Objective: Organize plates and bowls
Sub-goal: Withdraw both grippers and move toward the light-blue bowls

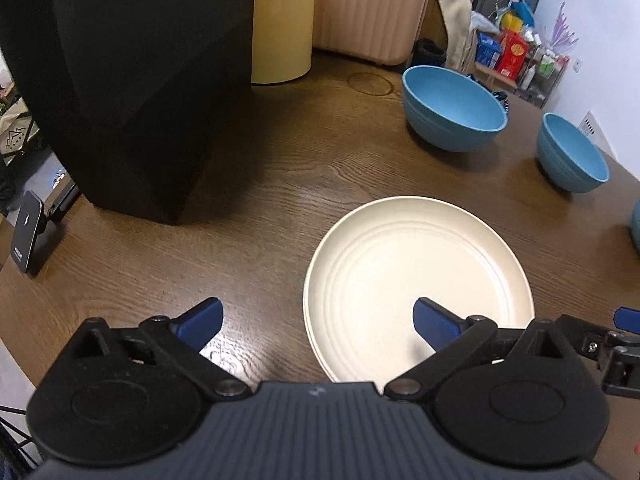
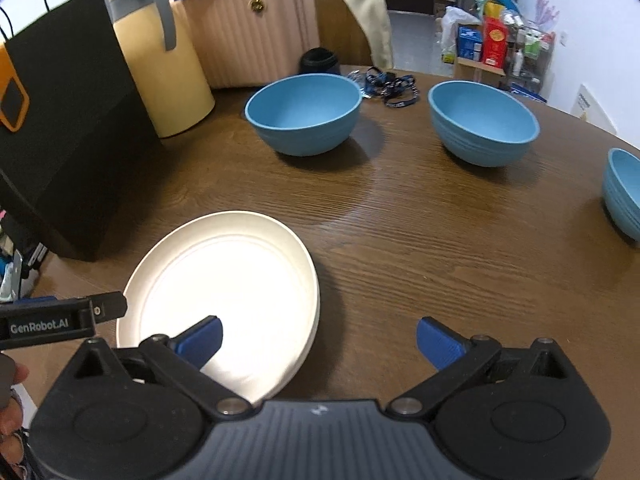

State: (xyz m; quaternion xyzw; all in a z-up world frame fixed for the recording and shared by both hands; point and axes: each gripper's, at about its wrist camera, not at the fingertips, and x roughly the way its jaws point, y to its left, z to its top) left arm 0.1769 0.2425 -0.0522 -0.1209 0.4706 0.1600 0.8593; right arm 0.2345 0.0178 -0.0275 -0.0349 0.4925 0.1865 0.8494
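A cream plate [image 1: 420, 280] lies flat on the brown wooden table [image 1: 280, 184]. My left gripper [image 1: 318, 312] hangs open above the plate's left rim, one finger over the plate and one over bare wood, gripping nothing. In the right wrist view my right gripper [image 2: 320, 336] is open over the right rim of the same plate [image 2: 224, 276], also empty. Three blue bowls stand upright and apart farther back: one [image 2: 304, 120] in the middle, one [image 2: 484, 124] to its right, one [image 2: 624, 192] at the far right edge.
A black paper bag [image 1: 120, 80], a yellow jug [image 2: 160, 60] and a pink case [image 2: 248, 28] line the back left. Lanyards [image 2: 388, 84] lie behind the bowls. A phone stand [image 1: 28, 236] sits near the table's left edge.
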